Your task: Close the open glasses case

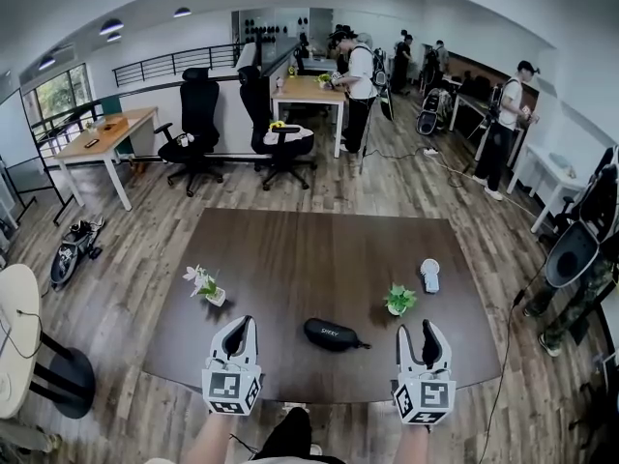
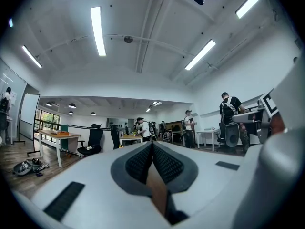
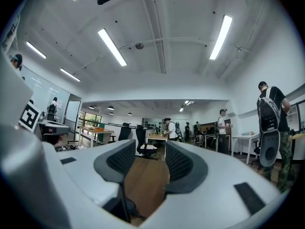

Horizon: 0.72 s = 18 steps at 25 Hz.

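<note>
Fingers of the left gripper point(image 2: 152, 146) are pressed fully together, their ribbed dark pads meeting in one seam with nothing caught between them. The right gripper point(image 3: 150, 150) has its fingers well apart and holds nothing; only bare brown wood shows in the gap.

In the head view both grippers hover level over the near edge of a dark brown table point(image 1: 319, 245), each held in one of the person's hands, the left one at the left and the right one at the right. The black glasses case point(image 1: 334, 334) lies on the table between them, near the front edge, clear of both and slightly closer to the right gripper. From above it reads as a low dark oval; its lid appears to be down.

Farther back on the table stand a small potted plant with white flowers point(image 1: 205, 285) at the left and a green potted plant point(image 1: 397, 300) at the right, with a white-and-grey object point(image 1: 430, 275) just beyond the green one. Office chairs point(image 1: 198, 129) and several people point(image 1: 360, 75) occupy the room behind.
</note>
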{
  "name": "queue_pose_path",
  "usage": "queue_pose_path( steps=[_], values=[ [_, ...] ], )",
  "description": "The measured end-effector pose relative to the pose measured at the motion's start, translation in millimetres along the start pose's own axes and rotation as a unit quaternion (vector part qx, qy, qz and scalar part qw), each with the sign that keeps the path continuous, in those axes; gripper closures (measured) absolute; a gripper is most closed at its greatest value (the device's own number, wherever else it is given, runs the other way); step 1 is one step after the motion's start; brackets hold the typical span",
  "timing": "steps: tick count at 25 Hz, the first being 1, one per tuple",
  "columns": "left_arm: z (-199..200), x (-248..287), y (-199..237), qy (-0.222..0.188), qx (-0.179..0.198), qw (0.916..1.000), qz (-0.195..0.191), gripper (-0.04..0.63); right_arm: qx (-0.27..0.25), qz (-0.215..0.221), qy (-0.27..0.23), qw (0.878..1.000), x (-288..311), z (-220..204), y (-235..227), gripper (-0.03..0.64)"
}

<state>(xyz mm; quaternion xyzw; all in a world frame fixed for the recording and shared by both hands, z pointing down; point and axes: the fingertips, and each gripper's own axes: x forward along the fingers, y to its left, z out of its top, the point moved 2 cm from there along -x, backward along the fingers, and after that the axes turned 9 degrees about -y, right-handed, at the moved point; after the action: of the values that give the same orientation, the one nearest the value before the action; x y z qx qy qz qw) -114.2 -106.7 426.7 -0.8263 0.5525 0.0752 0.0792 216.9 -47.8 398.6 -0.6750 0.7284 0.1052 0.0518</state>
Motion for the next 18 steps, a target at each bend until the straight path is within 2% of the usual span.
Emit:
queue_pose_path(
  steps=[6, 14, 18],
  values=[
    [1.9, 1.0, -1.7, -0.002, 0.003, 1.0000, 0.001, 0.593, -0.003, -0.001, -0.002, 1.000, -2.7, -0.4, 1.8, 0.457],
    [3.6, -1.3, -1.1, -0.002, 0.005, 1.0000, 0.003, 0.592, -0.005, -0.014, 0.003, 1.000, -5.2, -2.9, 0.5, 0.617],
    [3.8, -1.9, 0.6, -0.001, 0.006, 1.0000, 0.006, 0.592, -0.008, -0.014, 0.003, 1.000, -4.2, -2.1, 1.2, 0.617]
  ],
)
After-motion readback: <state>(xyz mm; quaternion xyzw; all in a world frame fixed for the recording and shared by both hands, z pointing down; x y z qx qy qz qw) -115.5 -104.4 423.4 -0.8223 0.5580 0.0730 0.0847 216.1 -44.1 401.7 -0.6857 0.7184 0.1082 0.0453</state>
